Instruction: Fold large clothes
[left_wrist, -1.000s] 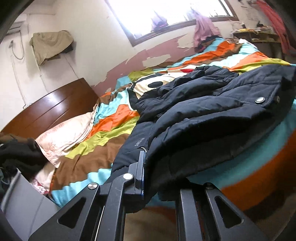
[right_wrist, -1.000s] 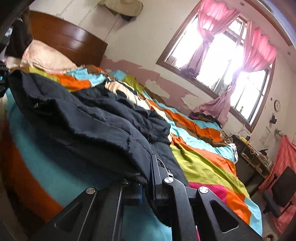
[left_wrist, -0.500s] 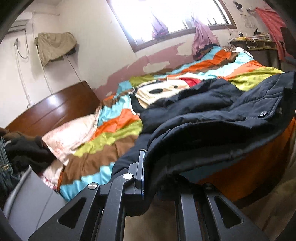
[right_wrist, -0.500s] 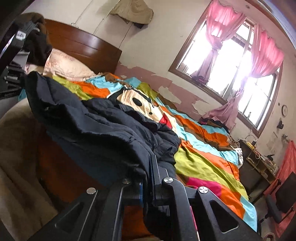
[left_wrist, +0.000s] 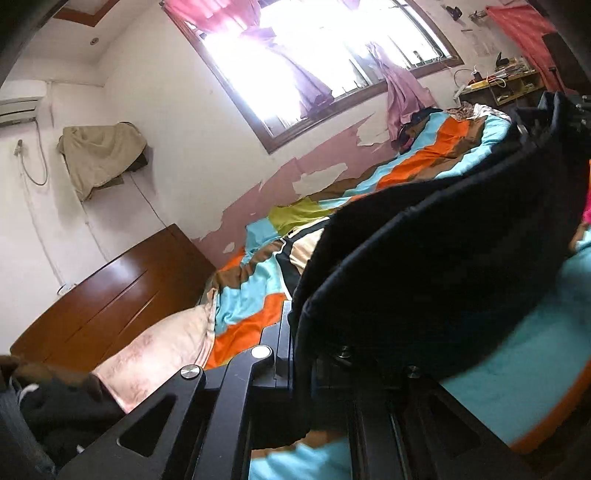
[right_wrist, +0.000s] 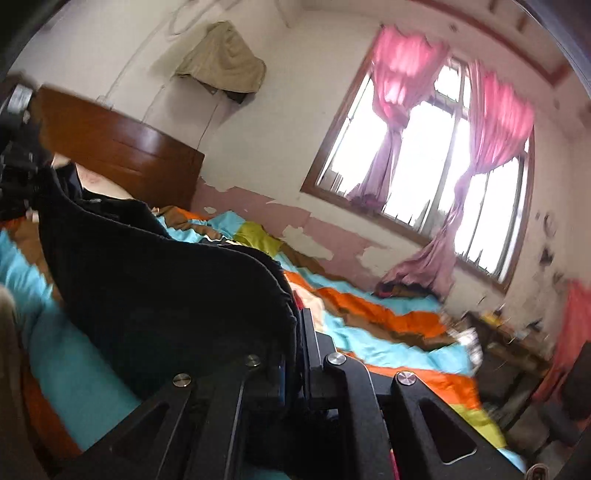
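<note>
Left wrist view: left gripper (left_wrist: 295, 332) fingers clamped on the hem of the dark navy padded jacket (left_wrist: 443, 258), which hangs taut above the bed with the striped multicolour quilt (left_wrist: 251, 291), toward its near edge

Right wrist view: right gripper (right_wrist: 299, 332) fingers pinched tight on the same jacket (right_wrist: 166, 288), stretched over the bed (right_wrist: 369, 343) to the far gripper at left, near the brown wooden headboard (right_wrist: 110, 155)

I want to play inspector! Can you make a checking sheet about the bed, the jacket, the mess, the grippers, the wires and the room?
Surface: bed with striped quilt.
Job's things: dark jacket, its edge lifted between both grippers.
Clutter: pillow; dark clothes beside it.
Grippers: left gripper and right gripper both shut on the jacket.
Cables: cord hanging on the wall.
Surroundings: wooden headboard, window, pink curtains, peeling wall paint.
</note>
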